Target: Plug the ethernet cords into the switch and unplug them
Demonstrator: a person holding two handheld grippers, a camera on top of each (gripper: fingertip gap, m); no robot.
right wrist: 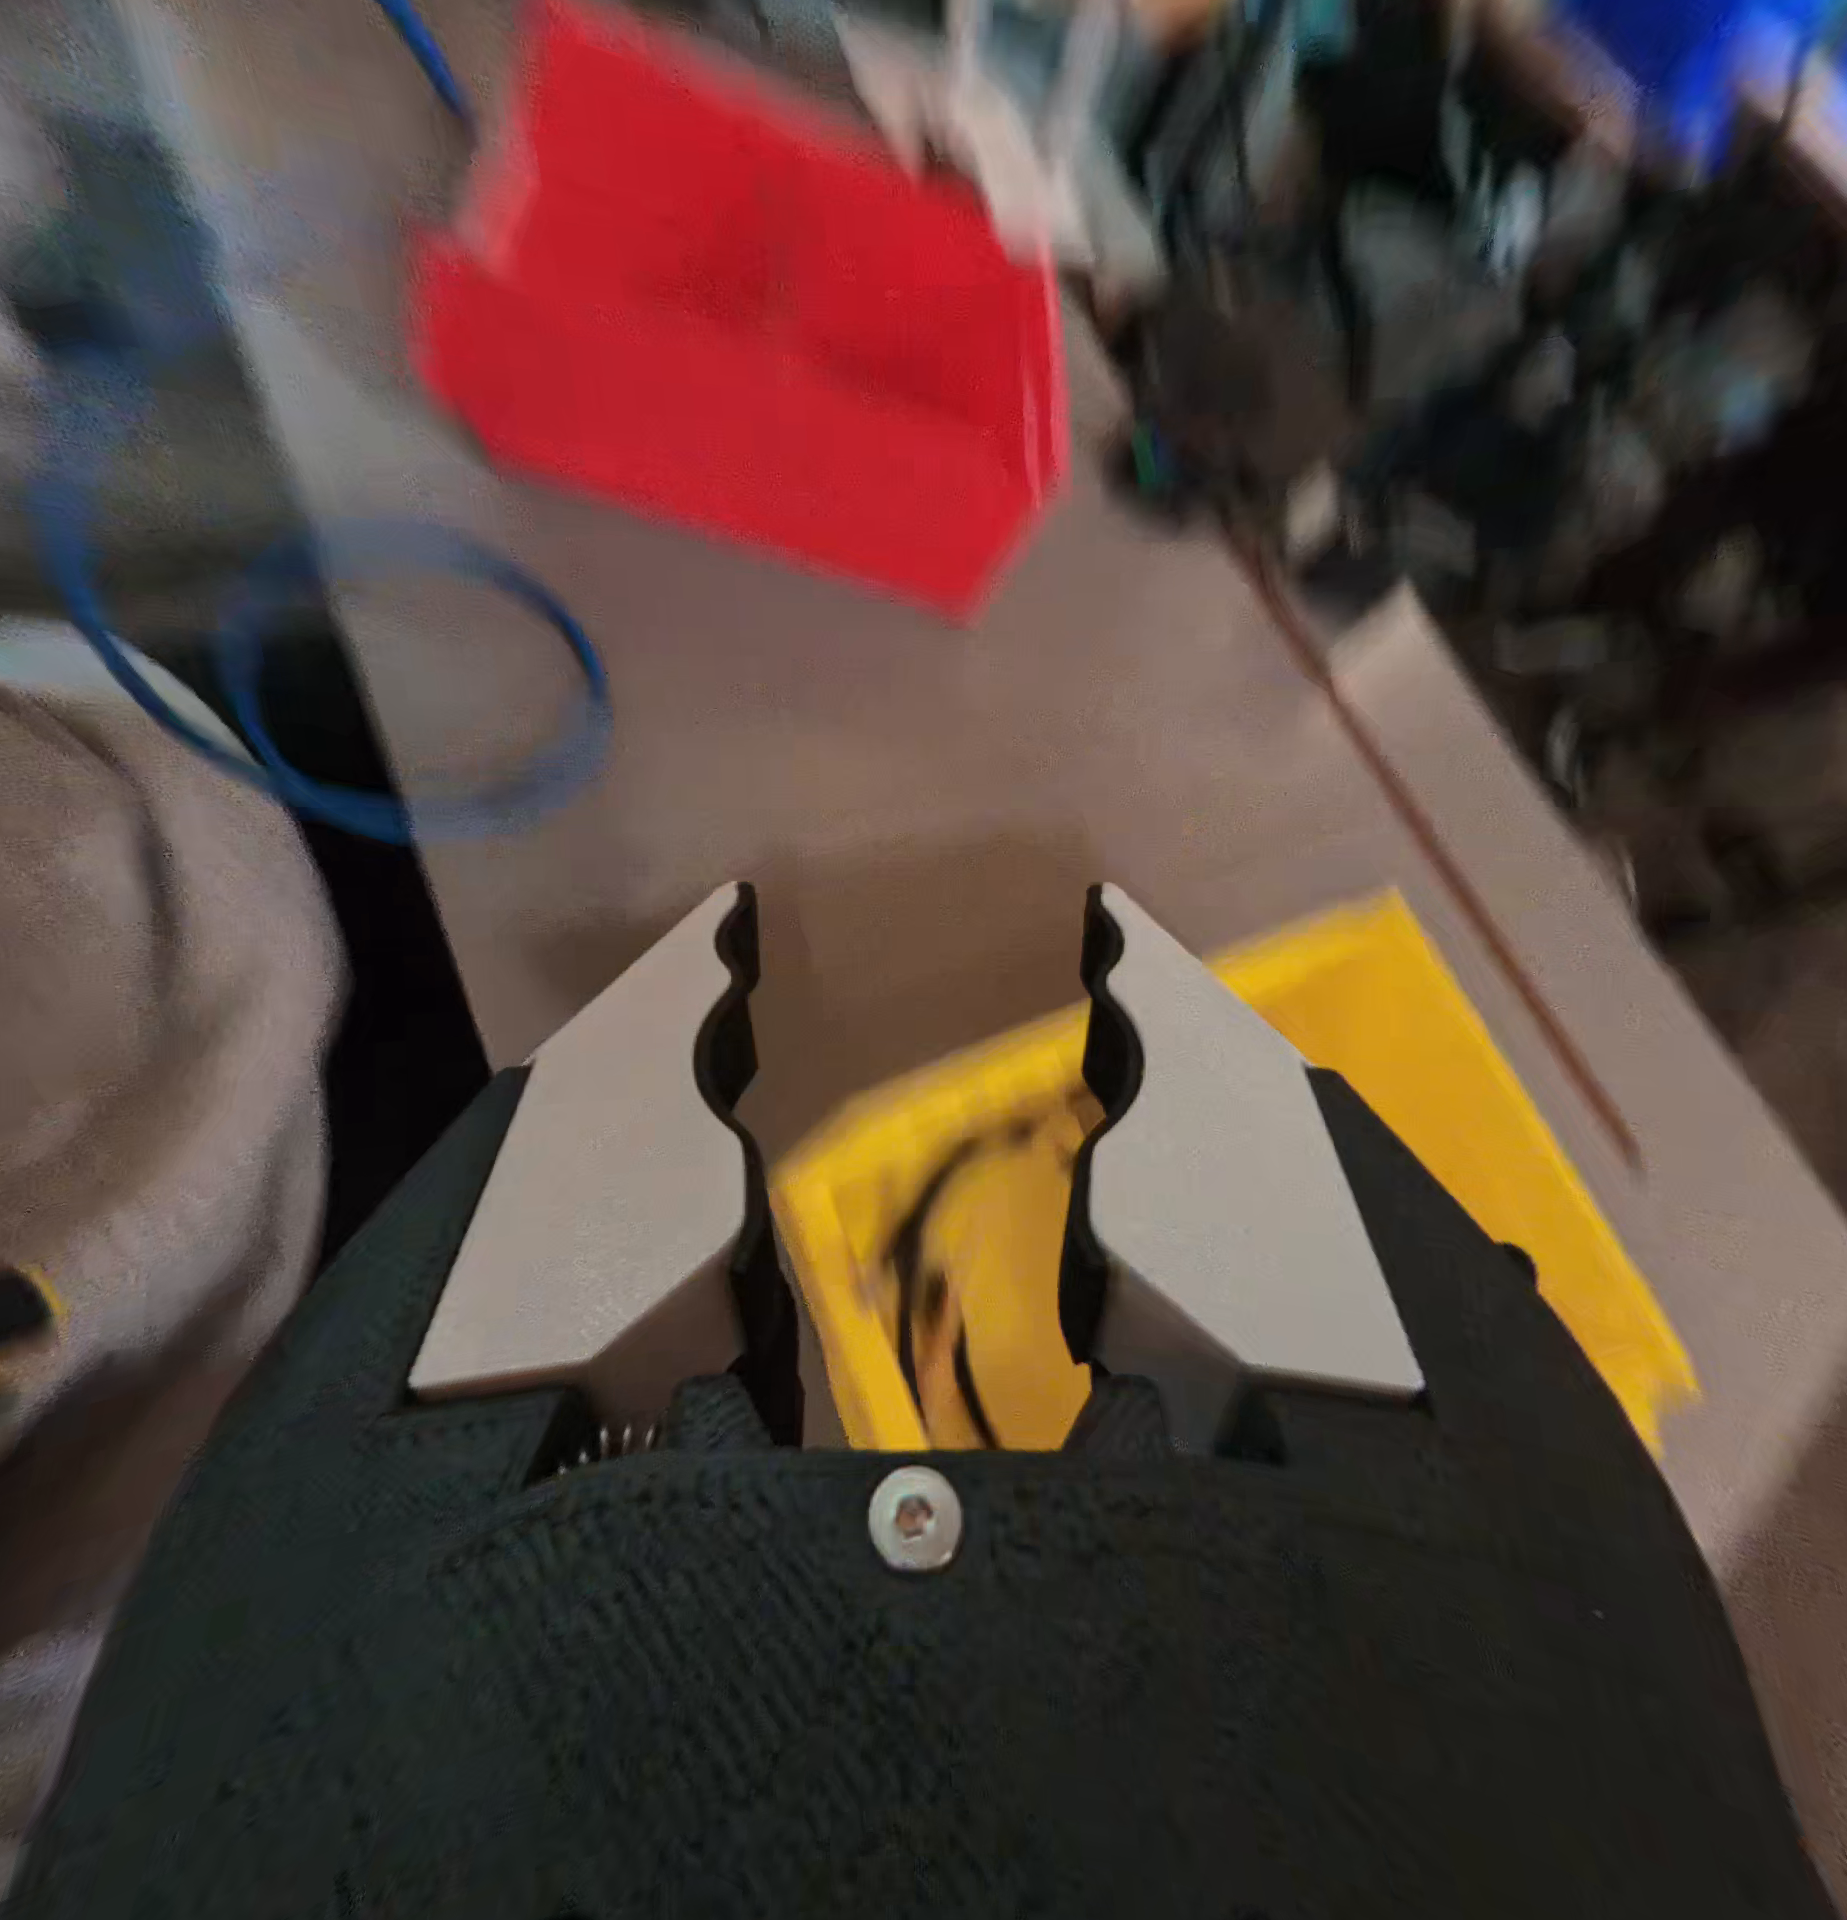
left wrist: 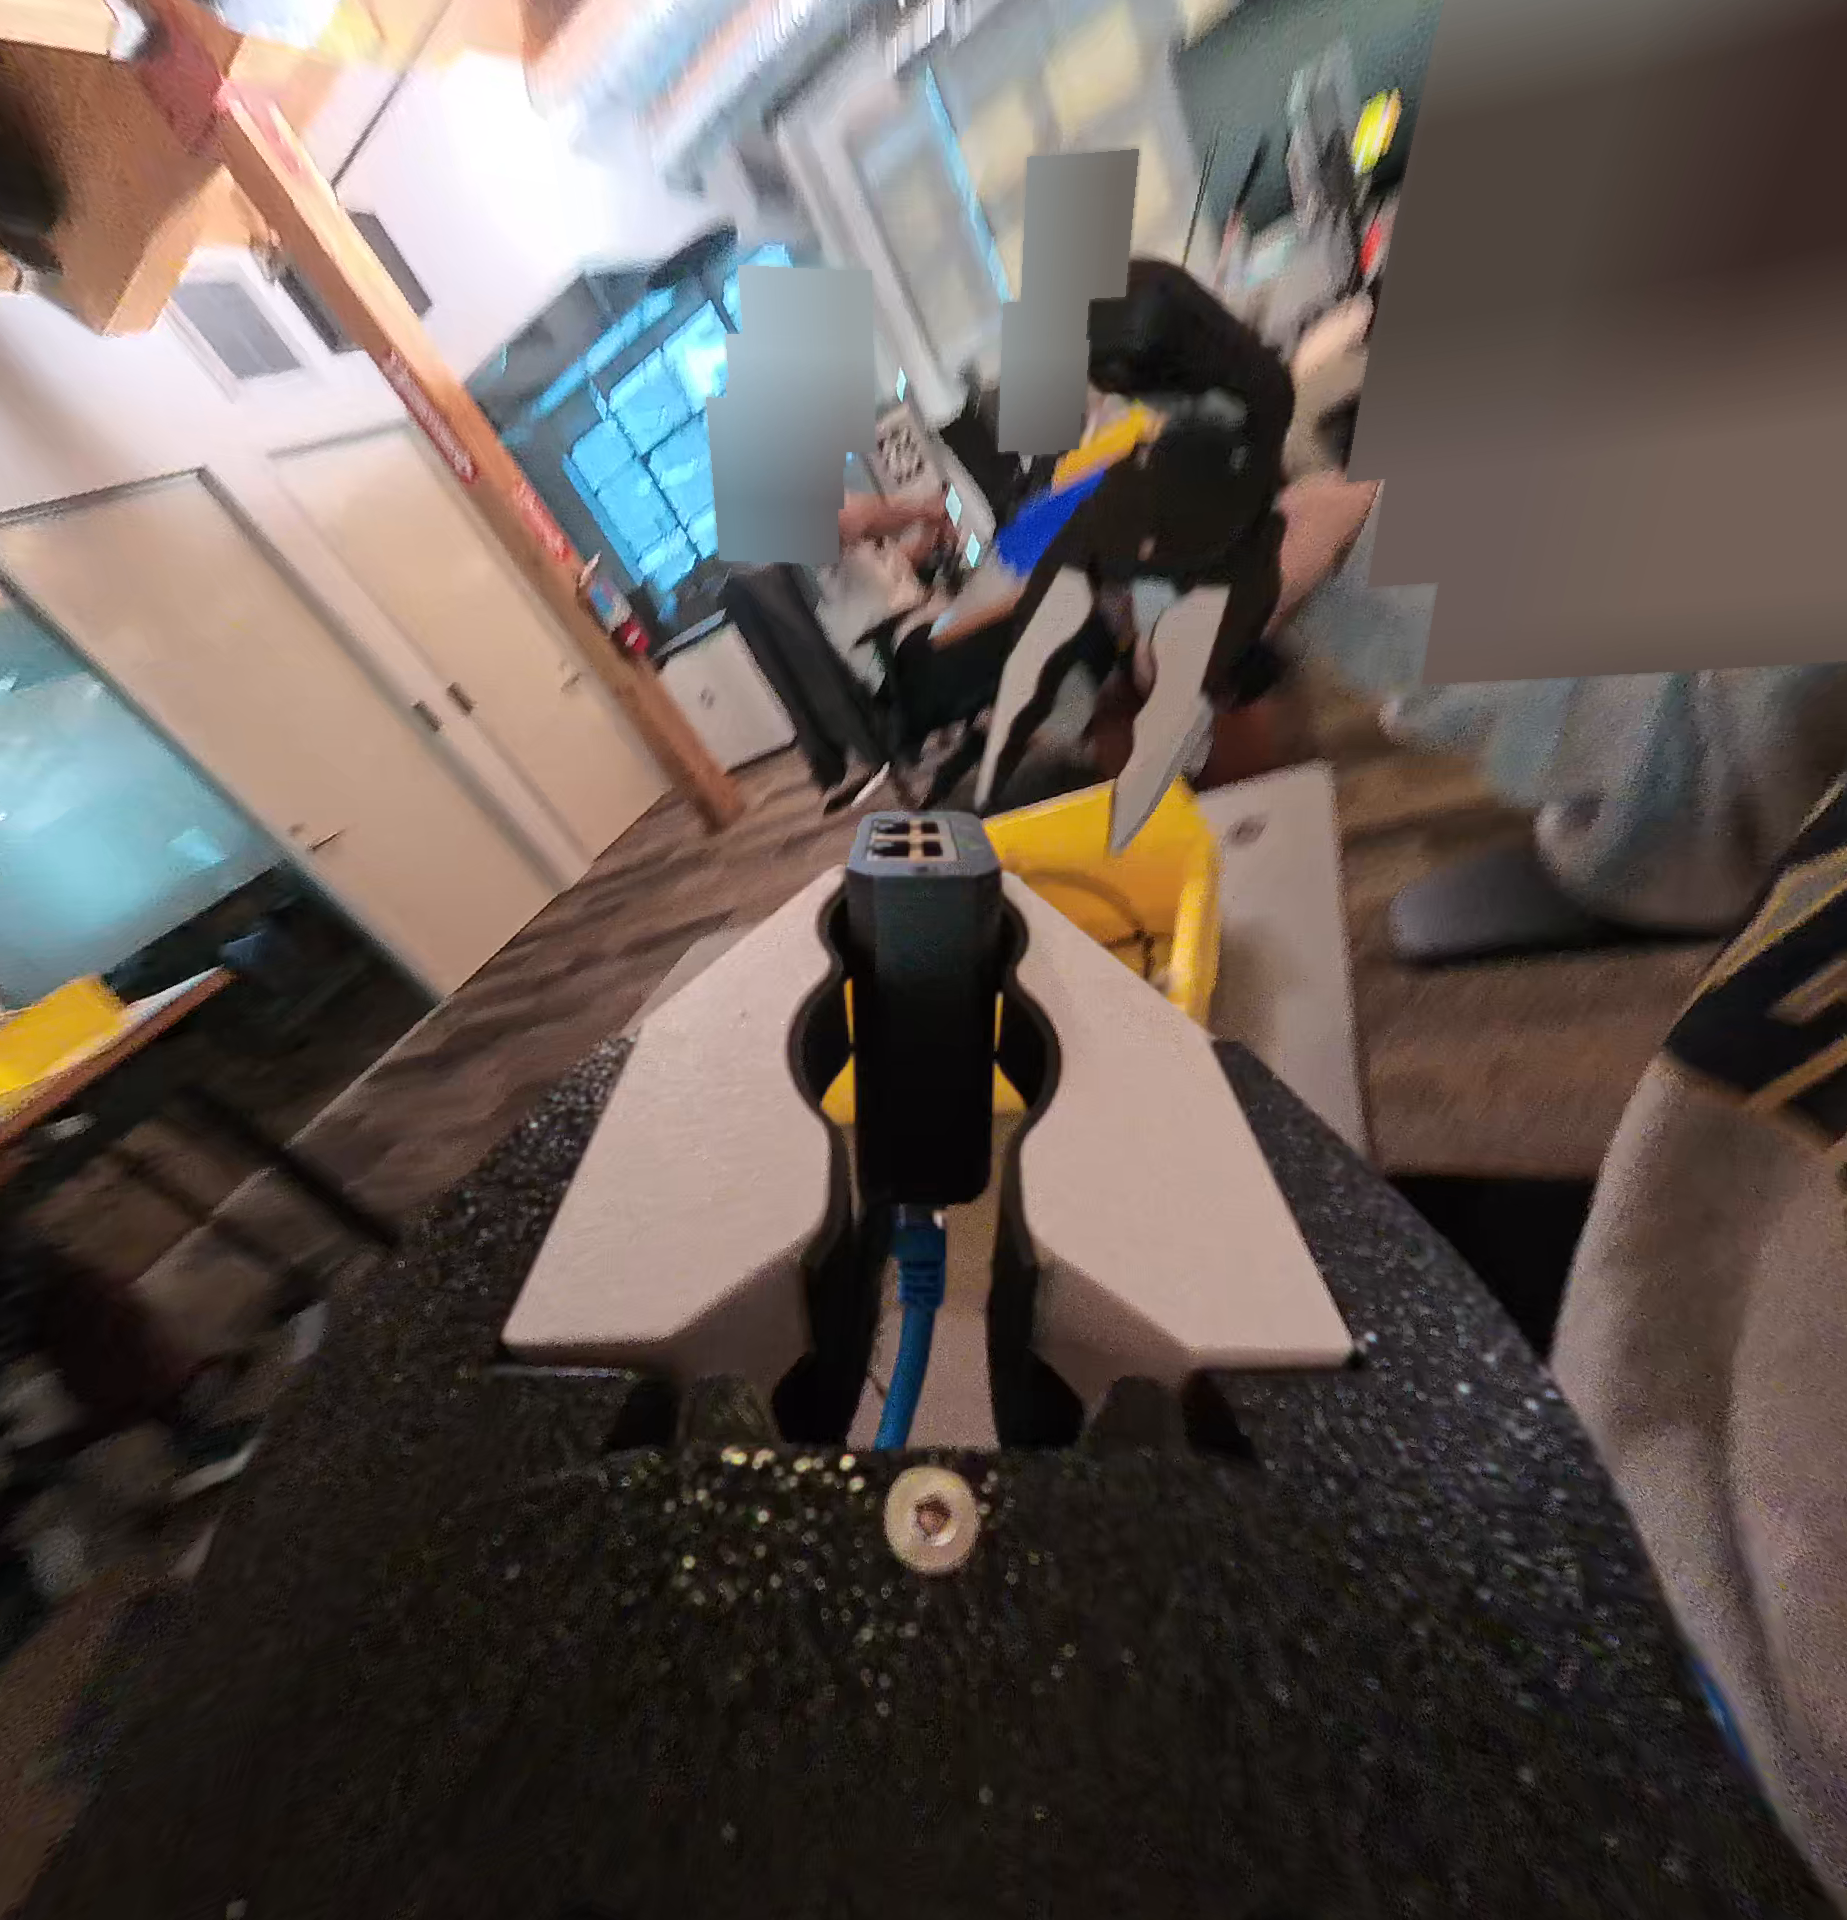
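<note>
Black switch [left wrist: 924, 1029] sits clamped in our left tool [left wrist: 924, 914], frame centre, port end pointing away from the camera. Four ports visible at the far end, all looking empty. One blue cord [left wrist: 914, 1340] appears plugged into the near end and runs down between the fingers toward the bottom of the frame.

Right tool [right wrist: 921, 904] is apart and holds nothing. It hangs over the surface [right wrist: 898, 748] with a yellow bin [right wrist: 1438, 1081] just below its fingers, centre to lower right. Dark cords appear to lie in that bin, too blurred to be sure. Blue cord loops at the left of the right wrist view; red bin [right wrist: 753, 312] at upper centre. Heavy motion blur there, so we can't locate any free plug.

In the left wrist view the right tool shows farther off, above the yellow bin, upper right of the switch.

Step, as we read it: plugging phase, one cord in, right tool going for the next.

Next move calls for:
- finding a free plug end, in the bin or on the blue loop
- gripping the plug body, clip oriented to match the port
- holding the switch steady, ports facing the right tool
- pushing in straight
</note>
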